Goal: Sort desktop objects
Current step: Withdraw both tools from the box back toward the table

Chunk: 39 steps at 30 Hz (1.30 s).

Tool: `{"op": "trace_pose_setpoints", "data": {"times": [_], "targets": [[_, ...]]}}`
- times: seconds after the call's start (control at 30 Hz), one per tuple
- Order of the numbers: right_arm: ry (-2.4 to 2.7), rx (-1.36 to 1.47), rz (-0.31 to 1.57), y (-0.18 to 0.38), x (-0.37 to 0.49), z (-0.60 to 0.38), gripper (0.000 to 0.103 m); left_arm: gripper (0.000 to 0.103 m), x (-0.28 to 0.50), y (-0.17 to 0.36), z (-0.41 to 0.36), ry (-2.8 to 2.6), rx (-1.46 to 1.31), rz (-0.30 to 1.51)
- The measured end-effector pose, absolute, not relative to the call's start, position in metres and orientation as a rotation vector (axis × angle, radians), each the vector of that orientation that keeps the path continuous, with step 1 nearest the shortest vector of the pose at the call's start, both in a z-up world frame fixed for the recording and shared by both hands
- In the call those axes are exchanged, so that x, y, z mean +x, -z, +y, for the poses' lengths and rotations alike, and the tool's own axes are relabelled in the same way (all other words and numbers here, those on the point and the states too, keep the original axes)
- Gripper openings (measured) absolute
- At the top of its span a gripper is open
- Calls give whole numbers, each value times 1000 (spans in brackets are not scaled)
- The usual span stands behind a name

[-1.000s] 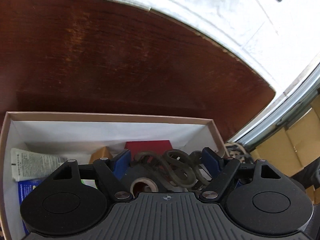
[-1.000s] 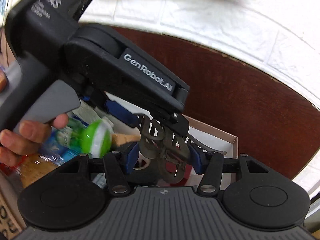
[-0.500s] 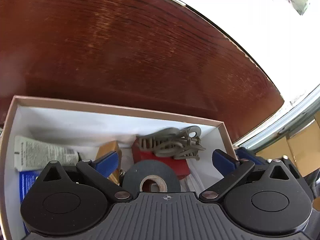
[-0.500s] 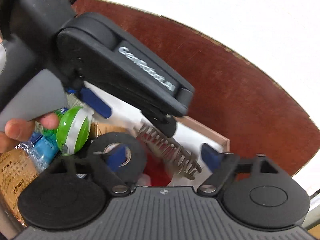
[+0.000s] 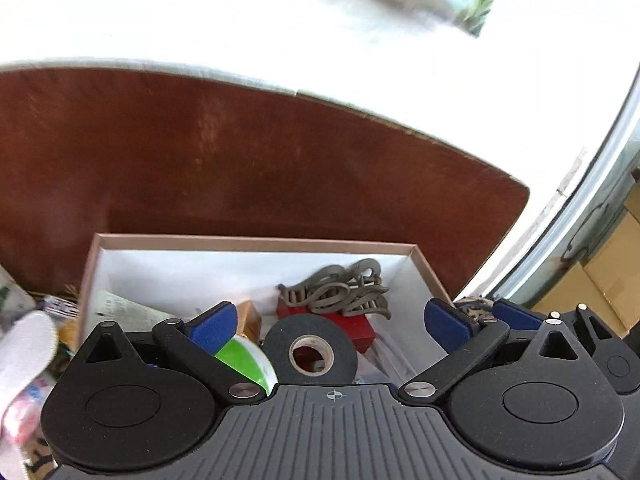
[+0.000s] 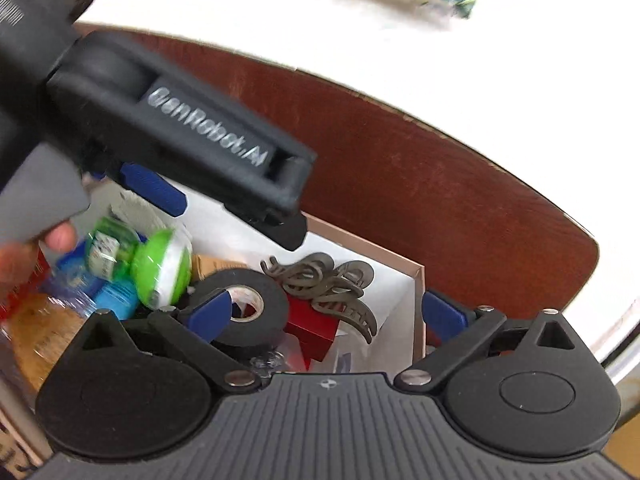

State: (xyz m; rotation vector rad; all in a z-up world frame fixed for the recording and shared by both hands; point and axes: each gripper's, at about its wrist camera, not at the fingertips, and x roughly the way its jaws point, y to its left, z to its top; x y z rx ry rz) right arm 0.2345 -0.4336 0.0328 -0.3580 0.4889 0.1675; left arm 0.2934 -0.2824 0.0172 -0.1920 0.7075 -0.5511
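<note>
Against the box's (image 5: 256,242) far right corner, atop a red block (image 5: 362,326): grey hair claw (image 5: 340,293), beside black tape roll (image 5: 310,350). Both grippers' jaws wide, empty: left (image 5: 334,324), right (image 6: 328,312).

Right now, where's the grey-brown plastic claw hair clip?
The grey-brown plastic claw hair clip lies inside the white cardboard box, at its far right corner, resting on the red block just behind the black tape roll.
</note>
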Motion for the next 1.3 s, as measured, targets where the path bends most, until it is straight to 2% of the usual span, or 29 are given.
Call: {"op": "trace_pose_setpoints", "data": {"times": [0.3,0.57,0.87,1.3], "targets": [[-97,-27,427,-53,165,-454,103,103,190,-53,-246,416,-52,476],[-61,47,347,-66,92,-437,103,103,124,-69,-202,304,-50,389],[-113,90,302,-83,55,-404,103,103,79,-75,-156,261,-37,401],[-224,33,363,-55,21,-336,103,103,37,-19,-62,216,-104,509]]}}
